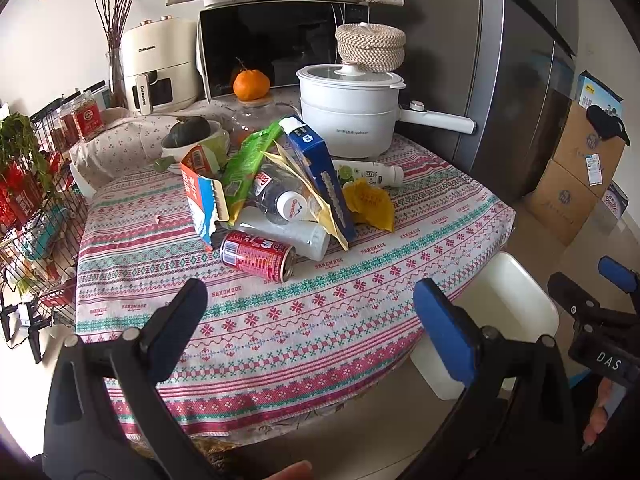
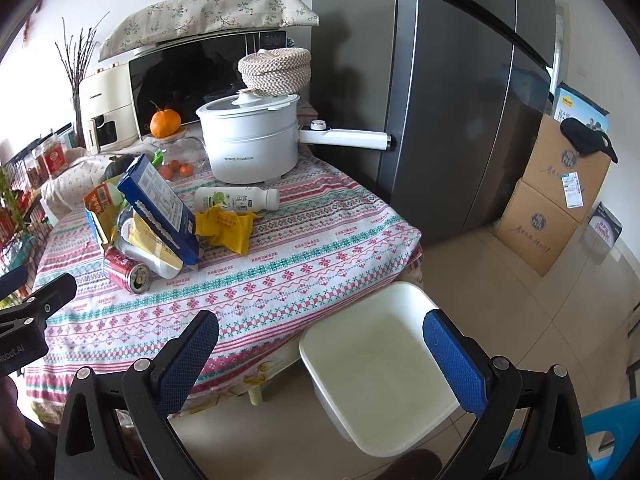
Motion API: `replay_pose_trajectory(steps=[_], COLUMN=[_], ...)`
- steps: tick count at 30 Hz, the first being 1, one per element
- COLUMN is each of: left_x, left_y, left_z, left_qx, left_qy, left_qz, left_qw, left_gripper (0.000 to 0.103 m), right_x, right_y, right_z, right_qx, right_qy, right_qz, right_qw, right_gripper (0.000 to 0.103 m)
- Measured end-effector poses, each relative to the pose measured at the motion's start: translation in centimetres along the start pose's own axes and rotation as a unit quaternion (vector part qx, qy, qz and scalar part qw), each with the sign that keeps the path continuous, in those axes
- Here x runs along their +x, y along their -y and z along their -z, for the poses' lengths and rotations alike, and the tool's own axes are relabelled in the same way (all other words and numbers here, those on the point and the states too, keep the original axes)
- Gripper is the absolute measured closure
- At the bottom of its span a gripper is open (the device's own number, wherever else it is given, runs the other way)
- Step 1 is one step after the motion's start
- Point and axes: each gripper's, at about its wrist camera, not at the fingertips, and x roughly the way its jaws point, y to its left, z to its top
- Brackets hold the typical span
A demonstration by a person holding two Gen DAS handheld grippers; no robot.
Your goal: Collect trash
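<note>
Left gripper (image 1: 310, 302): open, empty.
Right gripper (image 2: 320, 338): open, empty.
Progress: bin (image 2: 362, 312) empty (trash pile (image 1: 276, 196) untouched on table (image 1: 320, 320)).

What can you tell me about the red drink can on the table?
The red drink can is metal by its look, with white print and a barcode panel. It lies on its side on the patterned tablecloth, its end facing the table's near edge, at the front of the trash pile. A clear plastic bottle lies close behind it; contact is unclear. Neither gripper touches it.
</note>
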Motion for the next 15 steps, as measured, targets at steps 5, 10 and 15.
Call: replay_pose_trajectory(steps=[5, 10, 15], left_x=[0.03, 0.05, 0.27], left_y=[-0.14, -0.24, -0.34], left_z=[0.17, 0.24, 0.25], left_qx=[-0.002, -0.002, -0.003], left_qy=[0.0, 0.001, 0.0], left_qz=[0.0, -0.004, -0.009], left_qw=[1.0, 1.0, 1.0], left_gripper=[0.001, 0.001, 0.001], right_x=[-0.12, -0.28, -0.32], right_y=[-0.05, 0.16, 0.15], right_z=[0.1, -0.03, -0.04], right_qx=[0.0, 0.002, 0.003], right_qy=[-0.003, 0.0, -0.001], right_qz=[0.0, 0.0, -0.002], right_qw=[1.0, 1.0, 1.0], right_gripper=[0.0, 0.0, 0.0])
